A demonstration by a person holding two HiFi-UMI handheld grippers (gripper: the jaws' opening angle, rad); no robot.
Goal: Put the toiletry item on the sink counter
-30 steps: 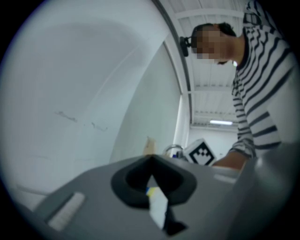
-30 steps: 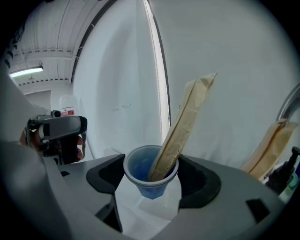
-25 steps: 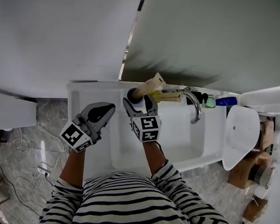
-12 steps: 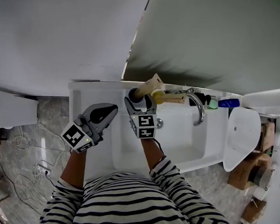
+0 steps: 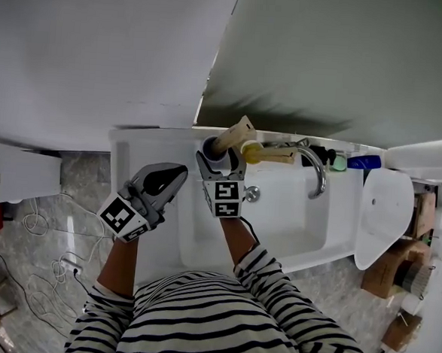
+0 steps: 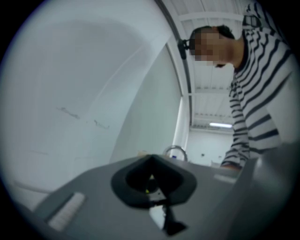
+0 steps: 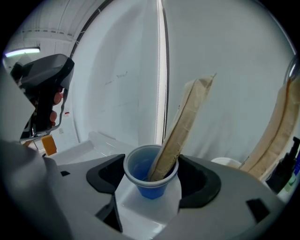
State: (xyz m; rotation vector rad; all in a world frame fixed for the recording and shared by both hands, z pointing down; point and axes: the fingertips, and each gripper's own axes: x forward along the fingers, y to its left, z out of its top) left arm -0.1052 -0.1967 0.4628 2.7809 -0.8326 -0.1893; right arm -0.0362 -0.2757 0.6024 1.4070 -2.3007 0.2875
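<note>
A blue plastic cup (image 7: 151, 176) with a tan paper-wrapped stick (image 7: 183, 123) leaning out of it sits between the jaws of my right gripper (image 7: 152, 183), which is shut on it. In the head view the cup (image 5: 211, 148) is over the back left corner of the white sink counter (image 5: 144, 145), with the right gripper (image 5: 217, 161) just behind it. Whether the cup's base touches the counter I cannot tell. My left gripper (image 5: 169, 177) is shut and empty, held level over the counter's left side, apart from the cup.
A chrome faucet (image 5: 316, 171) arches over the basin (image 5: 286, 214). Another tan wrapped item (image 5: 277, 153), a green item (image 5: 333, 163) and a blue bottle (image 5: 364, 161) lie along the back ledge. A white oval lid (image 5: 384, 213) stands at the right. Wall and mirror rise behind.
My right gripper has sunk a little with the cup toward the counter's back left corner. The left gripper has stayed where it was.
</note>
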